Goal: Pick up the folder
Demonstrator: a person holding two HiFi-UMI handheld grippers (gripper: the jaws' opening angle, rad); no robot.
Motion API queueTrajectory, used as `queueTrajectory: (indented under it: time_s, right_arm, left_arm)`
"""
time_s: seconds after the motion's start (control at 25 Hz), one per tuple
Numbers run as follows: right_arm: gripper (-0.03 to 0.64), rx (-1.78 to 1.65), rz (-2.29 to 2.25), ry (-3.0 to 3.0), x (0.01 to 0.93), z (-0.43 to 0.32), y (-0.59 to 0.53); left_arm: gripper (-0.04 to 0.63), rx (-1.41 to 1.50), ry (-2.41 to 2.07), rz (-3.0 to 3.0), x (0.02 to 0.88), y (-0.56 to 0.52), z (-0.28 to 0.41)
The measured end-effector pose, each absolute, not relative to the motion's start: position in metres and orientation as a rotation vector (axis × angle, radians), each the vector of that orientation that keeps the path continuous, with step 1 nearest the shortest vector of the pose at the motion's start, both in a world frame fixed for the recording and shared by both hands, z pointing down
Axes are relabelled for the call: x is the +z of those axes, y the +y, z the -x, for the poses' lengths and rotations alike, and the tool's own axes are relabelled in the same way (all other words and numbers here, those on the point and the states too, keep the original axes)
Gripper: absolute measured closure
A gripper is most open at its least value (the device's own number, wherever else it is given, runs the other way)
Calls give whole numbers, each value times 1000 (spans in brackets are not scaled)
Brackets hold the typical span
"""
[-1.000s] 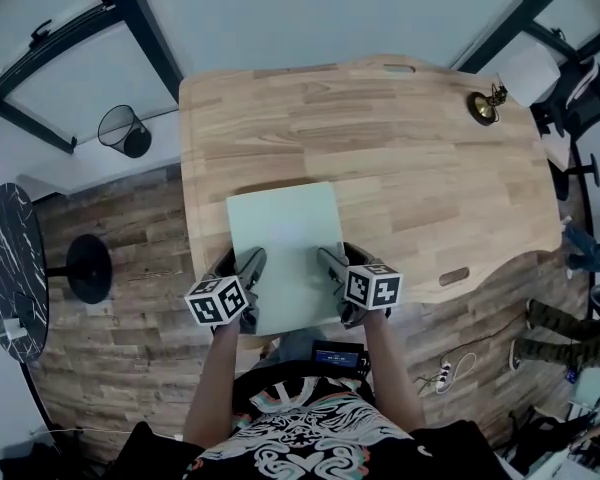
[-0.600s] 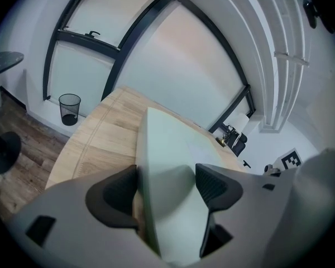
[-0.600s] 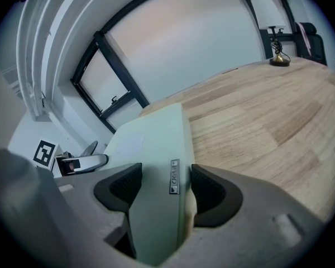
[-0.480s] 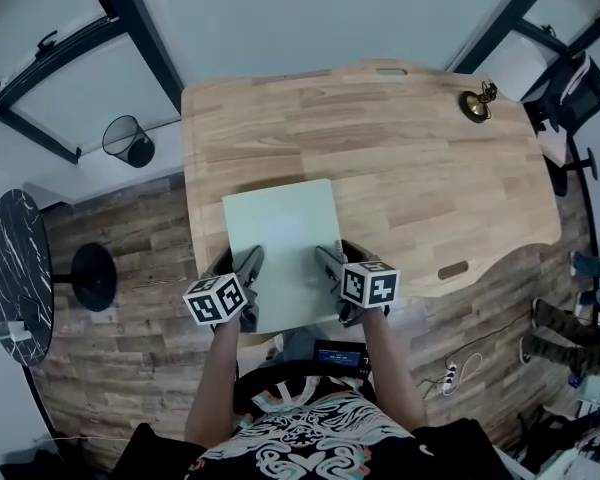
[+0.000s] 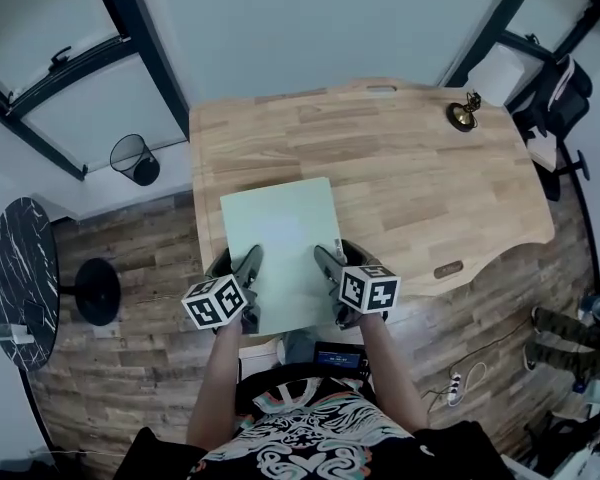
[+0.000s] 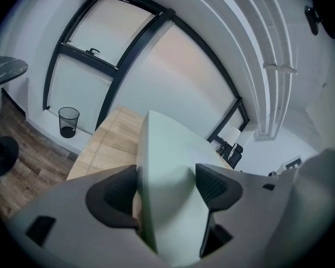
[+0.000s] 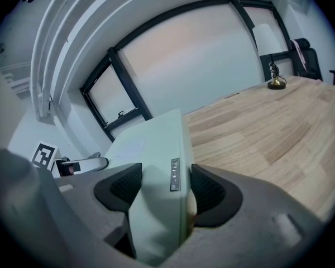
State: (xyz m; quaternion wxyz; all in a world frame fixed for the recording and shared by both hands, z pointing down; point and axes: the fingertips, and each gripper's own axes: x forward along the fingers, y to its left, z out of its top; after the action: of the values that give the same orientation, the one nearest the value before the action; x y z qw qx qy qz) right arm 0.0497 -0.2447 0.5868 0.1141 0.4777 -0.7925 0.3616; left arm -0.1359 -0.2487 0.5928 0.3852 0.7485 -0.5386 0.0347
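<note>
The pale green folder (image 5: 280, 243) sits over the near left part of the tabletop (image 5: 410, 168), its near edge reaching past the table's near edge toward the person. Both grippers hold it at that near end. The left gripper (image 5: 238, 265) is clamped on the folder's left edge and the right gripper (image 5: 338, 260) on its right edge. In the left gripper view the dark pads (image 6: 116, 193) press the folder (image 6: 167, 166) from both sides. In the right gripper view the jaws likewise pinch the folder (image 7: 156, 166), with a small label on the edge just beside the right pad (image 7: 207, 190). Whether the folder's far end touches the wood cannot be told. Nothing lies between the folder and the grippers. A brass lamp (image 5: 463, 115) stands at the far right corner, well apart from the folder. The tabletop is light wood, with a slot (image 5: 447, 269) near its right near edge. On the plank floor to the left stand a mesh bin (image 5: 132, 158) and a round black table (image 5: 15, 278). A chair (image 5: 555, 98) stands beyond the right edge. The walls are white, with dark window frames.
</note>
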Motion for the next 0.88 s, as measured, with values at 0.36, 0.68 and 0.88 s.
queueTrajectory:
  time_s: [0.36, 0.68, 0.88]
  right_arm:
    - [355, 971, -1441, -2379, 548, -43, -234]
    - [356, 927, -1477, -2417, 518, -49, -226]
    - [356, 913, -1500, -2436, 507, -53, -220]
  left_arm:
    - [285, 33, -1390, -1966, 556, -240, 143]
    - [285, 1, -1391, -2016, 524, -235, 136]
    - [285, -3, -1390, -2043, 511, -232, 132]
